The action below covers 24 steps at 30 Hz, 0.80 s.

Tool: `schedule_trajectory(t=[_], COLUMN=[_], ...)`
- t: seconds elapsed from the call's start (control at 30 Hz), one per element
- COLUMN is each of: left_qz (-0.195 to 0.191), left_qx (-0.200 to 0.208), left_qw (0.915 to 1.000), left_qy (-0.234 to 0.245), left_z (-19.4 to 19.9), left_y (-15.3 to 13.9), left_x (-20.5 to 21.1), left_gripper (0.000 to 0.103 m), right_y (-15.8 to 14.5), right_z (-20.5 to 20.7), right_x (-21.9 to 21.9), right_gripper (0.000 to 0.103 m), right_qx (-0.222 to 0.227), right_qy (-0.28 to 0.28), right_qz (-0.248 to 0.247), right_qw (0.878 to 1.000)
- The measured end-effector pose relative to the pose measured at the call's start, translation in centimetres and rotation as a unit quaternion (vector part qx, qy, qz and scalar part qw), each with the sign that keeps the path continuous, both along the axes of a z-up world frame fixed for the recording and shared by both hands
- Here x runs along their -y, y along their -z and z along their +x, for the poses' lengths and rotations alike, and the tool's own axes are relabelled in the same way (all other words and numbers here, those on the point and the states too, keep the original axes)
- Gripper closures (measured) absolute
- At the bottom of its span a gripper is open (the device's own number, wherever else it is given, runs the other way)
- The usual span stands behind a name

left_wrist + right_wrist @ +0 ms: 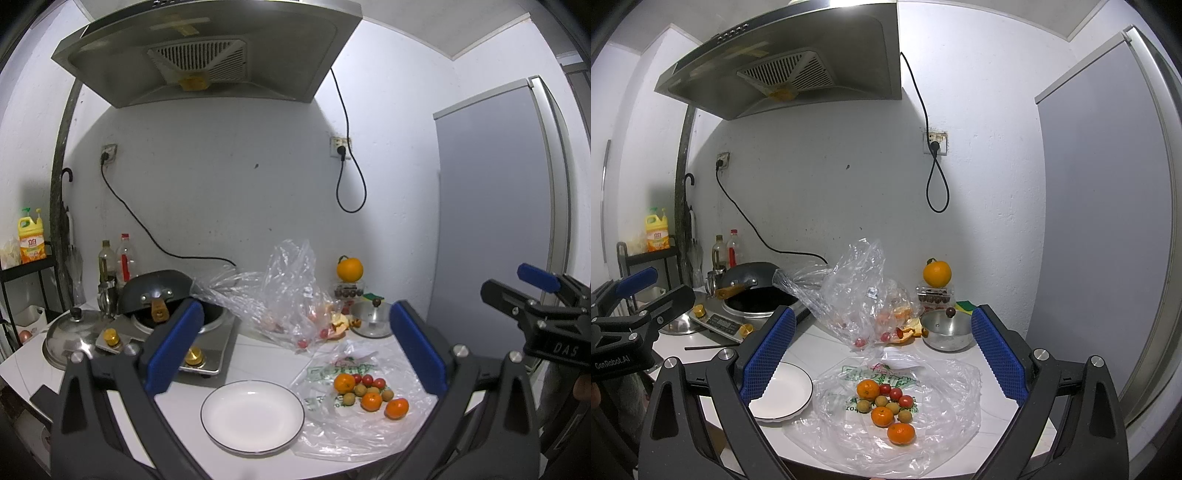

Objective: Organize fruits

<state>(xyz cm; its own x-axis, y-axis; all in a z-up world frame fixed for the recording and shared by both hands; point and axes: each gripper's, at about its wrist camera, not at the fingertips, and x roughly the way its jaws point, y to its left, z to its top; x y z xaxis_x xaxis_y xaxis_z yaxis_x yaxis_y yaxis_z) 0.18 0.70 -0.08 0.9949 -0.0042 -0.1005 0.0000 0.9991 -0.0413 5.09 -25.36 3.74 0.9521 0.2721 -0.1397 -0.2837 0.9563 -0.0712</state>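
The fruit lies in a loose heap on a crinkled clear plastic bag with green print (897,373), spread flat on the white bench (827,343) just right of the empty round white plate with a thin dark rim (783,391). The heap holds three small orange mandarins (901,432), a few red cherry tomatoes (895,394) and some tan round longans (863,406), all touching.

The main risk, as I judge it, is rolling: lifting one round fruit out of the heap could nudge its neighbours across the slick film and towards the near edge of the bench beside the plate. The soft tomatoes could split under a hard squeeze, and a finger might snag the bag and drag the whole heap along.

The left gripper (295,347) is spread wide above the plate, holding and touching nothing. The right gripper (882,354) is equally wide, empty, hanging over the heap right of the plate.
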Motion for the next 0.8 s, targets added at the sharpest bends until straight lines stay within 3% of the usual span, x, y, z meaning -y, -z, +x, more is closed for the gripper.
schedule_trajectory(t=[0.33, 0.8], left_qz=[0.006, 0.015], left_qx=[-0.017, -0.100], left_qw=[0.9998, 0.9948], left_qy=[0.002, 0.017], left_z=[1.0, 7.0], left_y=[0.4, 4.6], left_x=[0.6, 2.3], left_gripper=[0.001, 0.001], right_y=[0.6, 4.4], right_z=[0.7, 5.3], right_x=[0.4, 1.6], right_gripper=[0.005, 0.005], right_qx=[-0.009, -0.056], right_qy=[0.001, 0.019], right_qz=[0.002, -0.020], right_qw=[1.000, 0.998])
